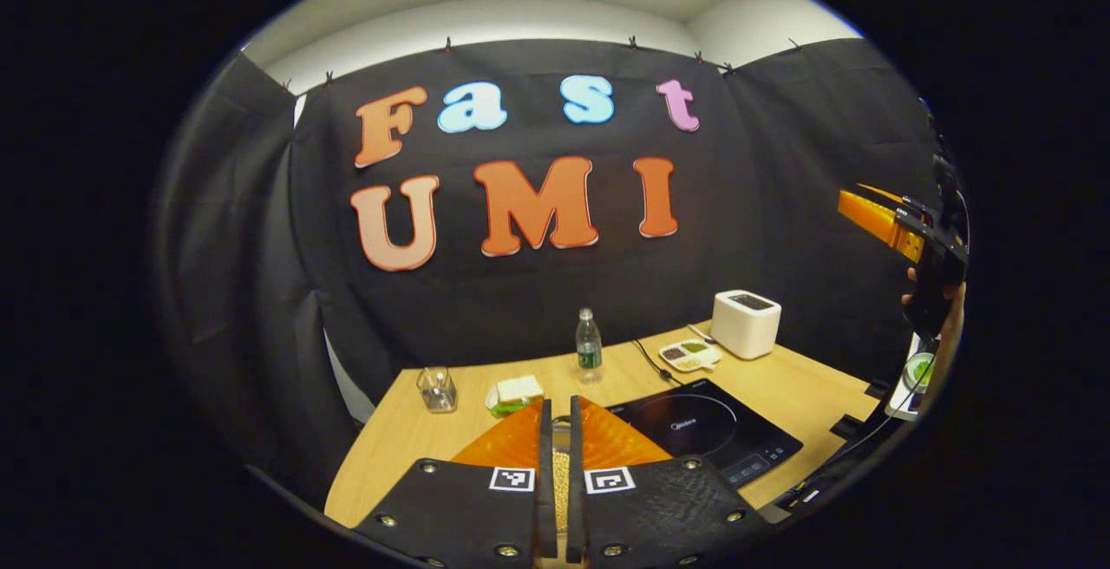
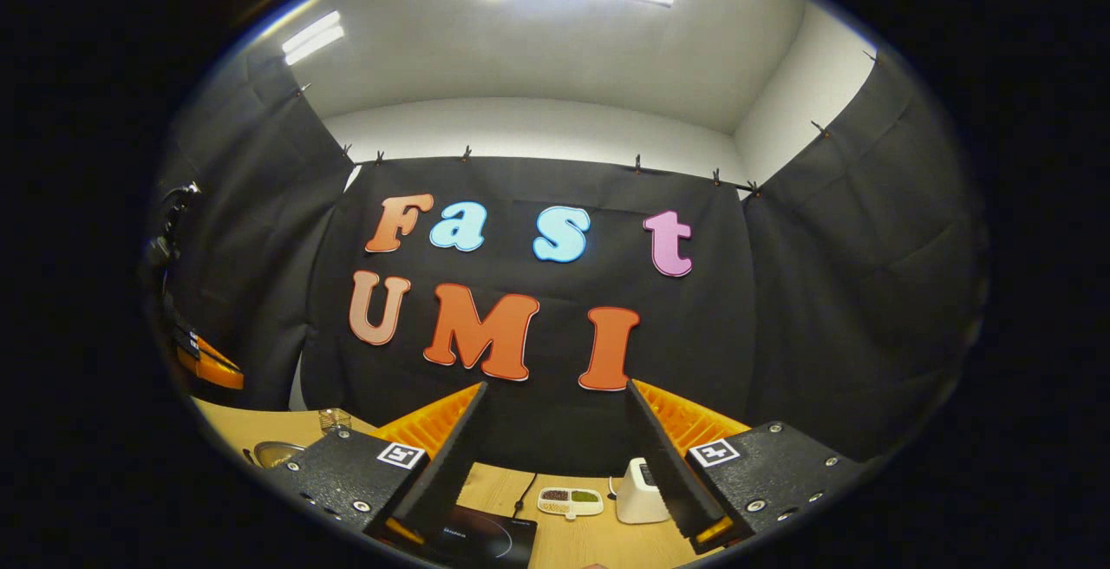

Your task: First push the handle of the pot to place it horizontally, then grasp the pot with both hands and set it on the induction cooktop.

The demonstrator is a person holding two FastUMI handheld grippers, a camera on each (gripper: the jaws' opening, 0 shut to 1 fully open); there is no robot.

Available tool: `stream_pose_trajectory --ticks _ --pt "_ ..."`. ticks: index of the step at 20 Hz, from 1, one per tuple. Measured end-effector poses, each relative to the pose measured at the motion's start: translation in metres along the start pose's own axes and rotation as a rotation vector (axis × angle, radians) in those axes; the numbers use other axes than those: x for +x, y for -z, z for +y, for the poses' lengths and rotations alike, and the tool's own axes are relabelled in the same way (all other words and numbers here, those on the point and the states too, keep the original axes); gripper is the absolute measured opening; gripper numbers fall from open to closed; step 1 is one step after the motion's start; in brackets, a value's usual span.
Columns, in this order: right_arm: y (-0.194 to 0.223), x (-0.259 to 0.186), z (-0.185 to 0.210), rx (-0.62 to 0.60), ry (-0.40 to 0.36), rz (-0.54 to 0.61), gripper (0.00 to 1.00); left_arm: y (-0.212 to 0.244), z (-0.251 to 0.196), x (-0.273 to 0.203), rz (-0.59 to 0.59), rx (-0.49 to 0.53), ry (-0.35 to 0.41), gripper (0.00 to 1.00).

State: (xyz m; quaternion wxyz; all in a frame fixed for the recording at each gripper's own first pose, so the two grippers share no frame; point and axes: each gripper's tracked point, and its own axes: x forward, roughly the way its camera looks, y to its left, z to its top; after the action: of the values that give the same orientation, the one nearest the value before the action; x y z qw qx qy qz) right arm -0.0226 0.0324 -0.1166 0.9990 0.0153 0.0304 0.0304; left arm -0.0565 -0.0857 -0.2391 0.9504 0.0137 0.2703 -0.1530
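— Two sets of tongs are reported. How are they set?

— The left tongs (image 1: 560,406) are drawn almost together, with only a thin slit left between the fingers. Nothing can be made out as gripped. The right tongs (image 2: 555,387) are spread wide and nothing is held in them. They are raised before the booth wall.

— Where is the pot found?

— A round metal rim is seen low at the left of the right gripper view, just beside a glass jar (image 2: 334,419). It is taken to be the pot (image 2: 277,452), though this cannot be told for certain. It is set on the worktop (image 1: 806,387), apart from the induction cooktop (image 1: 707,430), whose surface is bare.

— What else is laid out?

— Behind the cooktop are placed a water bottle (image 1: 589,339), a divided tray (image 1: 689,354) and a white toaster (image 1: 746,323). A slice of bread (image 1: 519,389) is seen beside the jar.
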Motion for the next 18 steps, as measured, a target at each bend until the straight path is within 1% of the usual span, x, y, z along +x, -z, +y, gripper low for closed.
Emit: stream_pose_trajectory --ticks 4,9,12,18 --pt "0.025 -0.006 0.008 0.007 -0.024 0.016 0.95 0.064 0.002 0.008 0.191 -0.081 0.008 0.06" --pt "0.057 -0.008 0.019 -0.004 -0.001 0.031 0.95 0.128 0.002 0.01 0.384 -0.151 0.008 0.05" --pt "0.071 -0.01 0.027 -0.018 -0.009 0.052 0.95 0.159 -0.003 0.003 0.462 -0.174 0.02 0.05" --pt "0.1 -0.014 0.025 -0.006 0.004 0.112 0.95 0.219 -0.007 -0.007 0.619 -0.251 0.024 0.05"
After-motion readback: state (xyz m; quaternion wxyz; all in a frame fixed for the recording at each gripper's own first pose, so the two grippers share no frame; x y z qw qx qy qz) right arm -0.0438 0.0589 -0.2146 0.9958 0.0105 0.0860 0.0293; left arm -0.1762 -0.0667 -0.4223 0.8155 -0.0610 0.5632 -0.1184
